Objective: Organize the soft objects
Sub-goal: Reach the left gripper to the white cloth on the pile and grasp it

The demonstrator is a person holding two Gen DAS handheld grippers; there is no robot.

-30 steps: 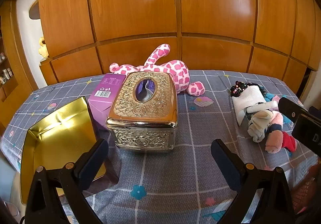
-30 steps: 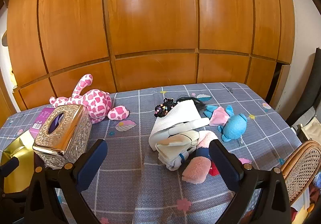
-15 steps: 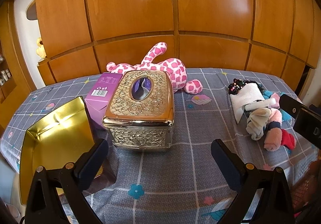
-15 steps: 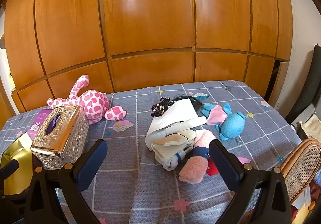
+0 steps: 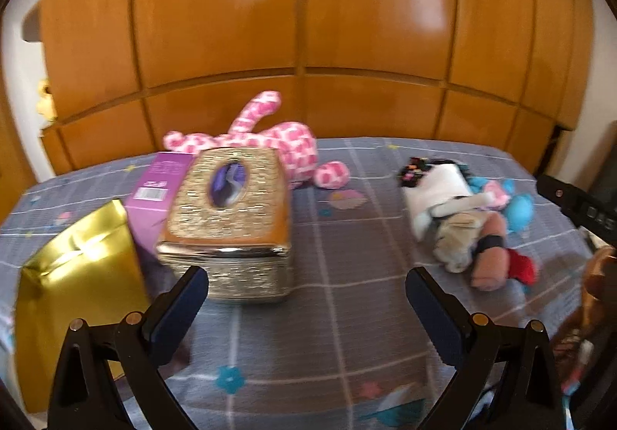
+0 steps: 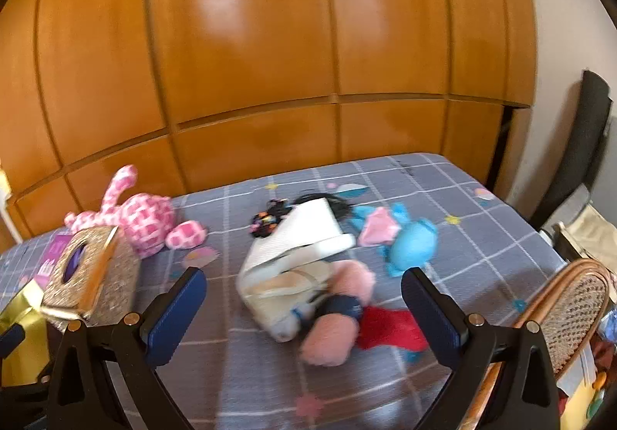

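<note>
**Both grippers wide apart and empty above the cloth-covered table**

Left gripper [image 5: 306, 289] sits at the bottom of its view with its two dark fingers spread well apart and nothing between them; my right gripper [image 6: 303, 289] is the same, splayed and empty. I hold them high and back, I think, so each camera takes in the whole spread before I commit to a pick.

On the grey checked tablecloth [image 5: 347, 318] the hard items cluster at centre left of the left view: an ornate gold metal tissue box [image 5: 227, 221], a purple cardboard carton [image 5: 160, 185] touching its far left side, and a shiny gold foil bag [image 5: 77, 275] at lower left. They look set aside as a group, apart from the soft things.

The soft objects are what I have to sort. A pink-and-white spotted plush toy [image 6: 142, 218] lies just behind the tissue box at mid left of the right view. Centre frame holds a loose heap: a white rolled cloth bundle [image 6: 300, 245] with a peach fuzzy sock [image 6: 335, 329] and a red fabric piece [image 6: 389, 326] against it, and a blue plush toy [image 6: 414, 247] just beside it on the right. That heap lies between the right gripper's fingers in the picture, so I judge it the likely first target. A woven rattan basket [image 6: 570, 299] at lower right may be the destination, though I cannot be sure.
</note>
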